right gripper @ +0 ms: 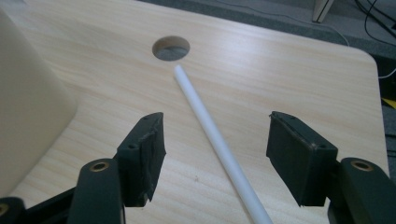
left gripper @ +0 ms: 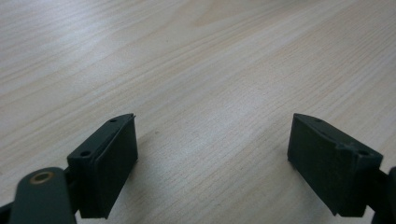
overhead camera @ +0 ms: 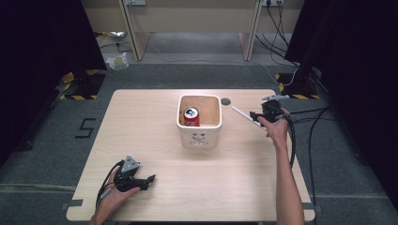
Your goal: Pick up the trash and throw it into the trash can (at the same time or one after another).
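Observation:
A thin white rod point(overhead camera: 243, 115) lies flat on the wooden table point(overhead camera: 155, 112), to the right of a cream square bin point(overhead camera: 199, 138). A red drink can point(overhead camera: 191, 117) stands inside the bin. My right gripper point(overhead camera: 256, 118) hovers low over the rod's near end. In the right gripper view the rod point(right gripper: 219, 142) runs between the jaws of my right gripper point(right gripper: 215, 120), which stands open with neither pad touching it. Near the front left edge my left gripper point(overhead camera: 151, 180) rests open. Between the jaws of my left gripper point(left gripper: 212, 119) there is bare wood.
A round cable hole point(overhead camera: 225, 101) sits in the table just beyond the rod's far tip, and the hole point(right gripper: 171, 48) lies ahead of my right jaws. The bin's wall point(right gripper: 28, 102) rises close at their left. Black cables point(overhead camera: 300, 122) trail off the table's right edge.

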The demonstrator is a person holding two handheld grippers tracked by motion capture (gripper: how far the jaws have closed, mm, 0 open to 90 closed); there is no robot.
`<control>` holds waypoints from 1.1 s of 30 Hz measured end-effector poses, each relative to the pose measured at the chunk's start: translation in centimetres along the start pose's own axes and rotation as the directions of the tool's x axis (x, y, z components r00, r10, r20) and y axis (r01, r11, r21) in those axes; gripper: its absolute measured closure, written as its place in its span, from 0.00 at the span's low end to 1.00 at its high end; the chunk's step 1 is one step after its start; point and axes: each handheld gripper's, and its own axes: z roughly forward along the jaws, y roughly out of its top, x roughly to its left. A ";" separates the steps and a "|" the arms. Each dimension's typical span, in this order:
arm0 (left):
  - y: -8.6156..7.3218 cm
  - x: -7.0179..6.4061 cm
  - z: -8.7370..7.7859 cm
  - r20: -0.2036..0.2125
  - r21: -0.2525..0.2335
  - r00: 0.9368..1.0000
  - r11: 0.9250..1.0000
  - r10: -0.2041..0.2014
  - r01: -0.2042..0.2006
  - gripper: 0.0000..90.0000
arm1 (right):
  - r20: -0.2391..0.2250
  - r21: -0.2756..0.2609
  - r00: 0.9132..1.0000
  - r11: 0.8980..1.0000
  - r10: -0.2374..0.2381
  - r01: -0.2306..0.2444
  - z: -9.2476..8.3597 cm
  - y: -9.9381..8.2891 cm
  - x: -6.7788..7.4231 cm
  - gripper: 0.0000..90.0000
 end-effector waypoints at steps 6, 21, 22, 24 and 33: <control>0.0 0.0 0.0 0.000 0.000 1.000 1.000 -0.001 0.001 0.17 | 0.001 0.030 1.000 1.000 0.004 -0.004 1.4 -1.1 -0.5 0.47; 0.0 0.0 0.0 -0.001 -0.002 1.000 1.000 -0.001 0.001 0.17 | 0.024 0.063 1.000 0.998 0.019 -0.020 3.5 -2.8 -1.3 0.55; 0.0 0.0 0.0 -0.001 -0.002 1.000 1.000 -0.001 0.001 0.17 | 0.026 0.062 0.999 0.998 0.023 -0.025 3.6 -2.9 -1.4 0.55; 0.0 0.0 0.0 -0.001 -0.002 1.000 1.000 -0.001 0.001 0.17 | 0.023 0.066 0.999 0.997 0.028 -0.030 3.8 -3.1 -1.6 0.57; 0.0 0.0 0.0 -0.001 -0.002 1.000 1.000 -0.001 0.001 0.17 | 0.019 0.084 0.999 0.995 0.042 -0.044 4.8 -3.7 -1.9 0.60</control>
